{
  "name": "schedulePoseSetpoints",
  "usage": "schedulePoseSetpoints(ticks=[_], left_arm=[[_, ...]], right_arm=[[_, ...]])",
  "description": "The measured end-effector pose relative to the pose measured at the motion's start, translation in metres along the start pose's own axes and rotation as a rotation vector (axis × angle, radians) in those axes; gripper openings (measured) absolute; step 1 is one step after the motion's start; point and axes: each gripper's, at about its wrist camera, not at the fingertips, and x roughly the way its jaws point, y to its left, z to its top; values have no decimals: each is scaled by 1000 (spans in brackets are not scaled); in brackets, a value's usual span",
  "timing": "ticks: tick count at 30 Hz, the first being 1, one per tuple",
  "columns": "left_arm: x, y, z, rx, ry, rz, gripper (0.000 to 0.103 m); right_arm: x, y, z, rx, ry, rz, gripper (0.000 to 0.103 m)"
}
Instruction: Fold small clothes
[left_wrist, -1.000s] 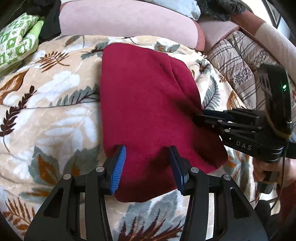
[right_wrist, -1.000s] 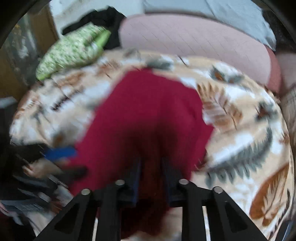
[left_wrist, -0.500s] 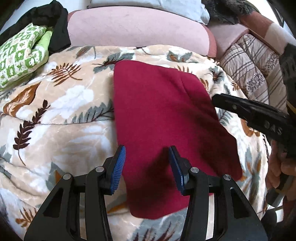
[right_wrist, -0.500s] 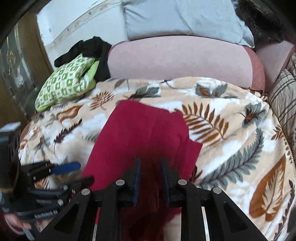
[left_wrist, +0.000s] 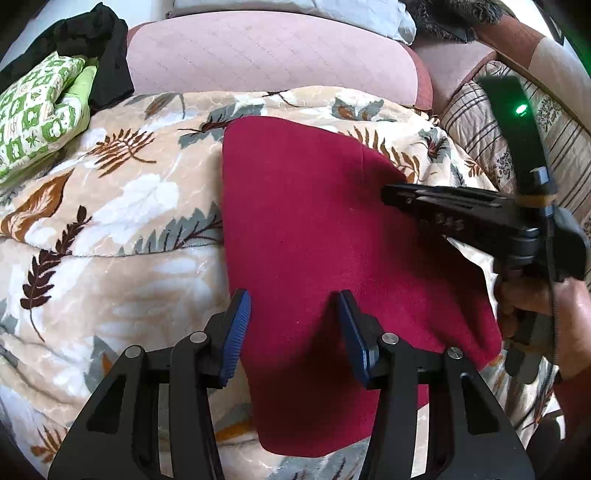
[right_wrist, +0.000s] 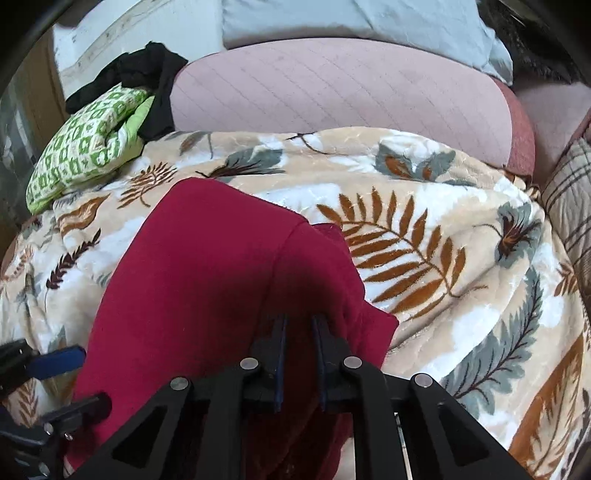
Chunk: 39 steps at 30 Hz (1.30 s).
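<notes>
A dark red garment (left_wrist: 314, 240) lies folded flat on a leaf-patterned blanket (left_wrist: 122, 206); it also shows in the right wrist view (right_wrist: 207, 280). My left gripper (left_wrist: 293, 325) is open and empty, its blue pads (left_wrist: 236, 328) just above the garment's near left part. My right gripper (right_wrist: 298, 325) has its jaws nearly together, over the garment's right edge; whether cloth is pinched between them I cannot tell. It shows from the side in the left wrist view (left_wrist: 395, 194), over the garment's right side.
A green patterned folded cloth (left_wrist: 33, 122) and a black garment (left_wrist: 99, 55) lie at the back left. A pink cushion (left_wrist: 273, 59) runs along the back. A striped cushion (left_wrist: 491, 122) is at the right.
Both grippers pulled back from the garment, then the right one came back over its right edge. The garment lies still. The left gripper stays open.
</notes>
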Motion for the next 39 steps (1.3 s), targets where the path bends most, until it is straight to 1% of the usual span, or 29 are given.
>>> schedulePoseSetpoints(ticks=[3,4,5,9,11,12,14,15,16,19,22,24,25,26,28,31,33,35,36,37,38,39], left_arm=[[1,2,-1,-9,3,-4,49],[1,3,-1,-12,3,-5,49],[1,3,-1,-14,3,-5,50],[1,2,-2,-19,-1,0,51],[2,2,-3,-24,-2,2,53],[2,3,-4,-27,-2,1,54],[4,4,-5,-32,0,-1,59],[6,4,-6,-36,2,-2,59],[6,4,-6,-39,2,-2,60],[7,4,-6,-41,3,-2,60],[7,5,-5,-40,16,-16,60],[6,6,-3,-33,19,-24,60],[5,8,-1,-32,19,-26,60],[5,9,1,-34,21,-29,60],[5,12,5,-41,25,-37,60],[4,17,11,-63,25,-68,60],[5,23,17,-98,23,-109,60],[9,32,22,-151,28,-150,60],[14,36,26,-180,38,-170,61],[17,38,28,-192,46,-177,65],[22,41,29,-206,60,-189,71],[28,43,31,-220,78,-210,72]], right_arm=[[-19,4,0,25,-6,27,10],[-27,6,-1,29,-10,42,12],[-38,8,-5,29,-19,61,12],[-59,18,-21,-3,-28,91,13],[-59,18,-33,-7,-11,97,13],[-57,16,-40,-6,-4,92,13],[-47,11,-52,0,11,76,13],[-42,8,-57,2,13,69,13],[-39,5,-60,10,5,71,16],[-37,-4,-61,55,-3,103,18],[-41,-2,-58,52,1,101,19],[-48,-1,-56,57,-21,108,21],[-50,-3,-55,63,-28,110,24],[-51,-5,-54,75,-33,107,32],[-50,-10,-53,104,-31,101,43],[-46,-17,-51,146,-19,128,44],[-47,-21,-48,166,-32,122,46],[-46,-27,-45,200,-45,120,51],[-44,-31,-43,229,-48,129,55],[-41,-36,-41,255,-50,136,66],[-36,-41,-40,285,-47,143,74],[-31,-45,-40,310,-37,152,74]])
